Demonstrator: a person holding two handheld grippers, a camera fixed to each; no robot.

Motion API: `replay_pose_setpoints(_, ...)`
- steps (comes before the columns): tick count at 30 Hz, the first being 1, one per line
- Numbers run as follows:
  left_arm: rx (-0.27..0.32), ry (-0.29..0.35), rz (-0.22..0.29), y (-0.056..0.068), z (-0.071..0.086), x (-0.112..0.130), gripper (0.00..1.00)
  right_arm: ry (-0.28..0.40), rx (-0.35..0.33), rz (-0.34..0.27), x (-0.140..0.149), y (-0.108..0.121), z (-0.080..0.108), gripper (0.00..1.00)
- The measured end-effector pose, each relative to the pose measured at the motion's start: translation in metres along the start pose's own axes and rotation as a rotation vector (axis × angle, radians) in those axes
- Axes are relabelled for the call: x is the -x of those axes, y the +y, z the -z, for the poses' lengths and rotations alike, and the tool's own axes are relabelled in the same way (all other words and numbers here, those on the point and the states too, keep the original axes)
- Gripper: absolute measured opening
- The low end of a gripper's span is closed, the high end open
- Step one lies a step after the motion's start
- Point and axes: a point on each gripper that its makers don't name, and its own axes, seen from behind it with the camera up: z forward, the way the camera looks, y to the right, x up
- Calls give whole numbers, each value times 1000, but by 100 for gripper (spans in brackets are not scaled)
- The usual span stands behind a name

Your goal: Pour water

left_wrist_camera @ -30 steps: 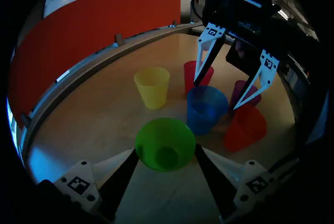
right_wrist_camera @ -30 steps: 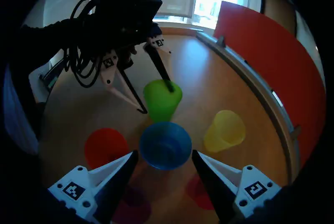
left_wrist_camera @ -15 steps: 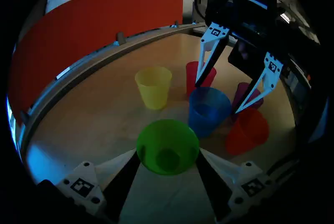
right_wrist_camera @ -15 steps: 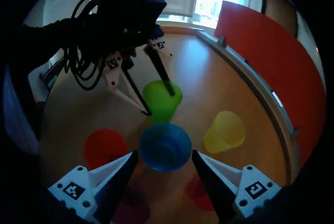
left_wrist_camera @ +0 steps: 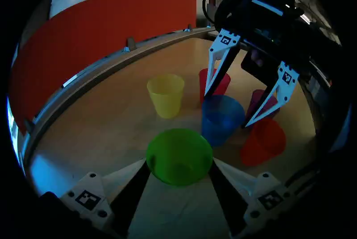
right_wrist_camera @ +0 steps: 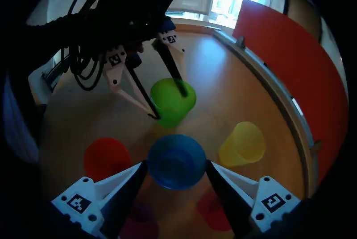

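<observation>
The left tongs (left_wrist_camera: pixel 178 161) were clenched on the green cup (left_wrist_camera: pixel 179 156), one finger against each side wall just below the rim, with the cup at the near edge of the wooden desk (left_wrist_camera: pixel 111 118). The right tongs (right_wrist_camera: pixel 175 164) were closed the same way on the blue cup (right_wrist_camera: pixel 176 161), which in the left gripper view sat just behind the green one. The yellow cup (left_wrist_camera: pixel 166 95) stood apart from both. Both held cups looked like thin, translucent plastic tumblers, so they were probably very light and springy, with smooth tapered walls that could slip downward through a loose pinch or buckle into an oval under a hard one. A hold high on the wall, where the rim stiffens it and the taper widens, seemed safest. It also left the lip clear for tipping. Whether either cup contained water could not be made out. If one did, the weight would shift toward the lip as it tilted.
</observation>
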Motion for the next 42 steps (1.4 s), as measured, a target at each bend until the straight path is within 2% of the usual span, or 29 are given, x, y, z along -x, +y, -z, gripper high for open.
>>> replay_pose_setpoints(15,-16,13,4,-4,9,-1,86,-17,0,-15,0,-2,-9,99)
replay_pose_setpoints(21,-19,13,4,-5,10,1,86,-17,0,-28,1,-2,-12,95)
replay_pose_setpoints(36,-23,24,17,-3,16,-2,86,36,11,-78,-1,1,-11,93)
replay_pose_setpoints(42,-33,41,16,1,22,-9,86,92,28,-98,-12,2,2,93)
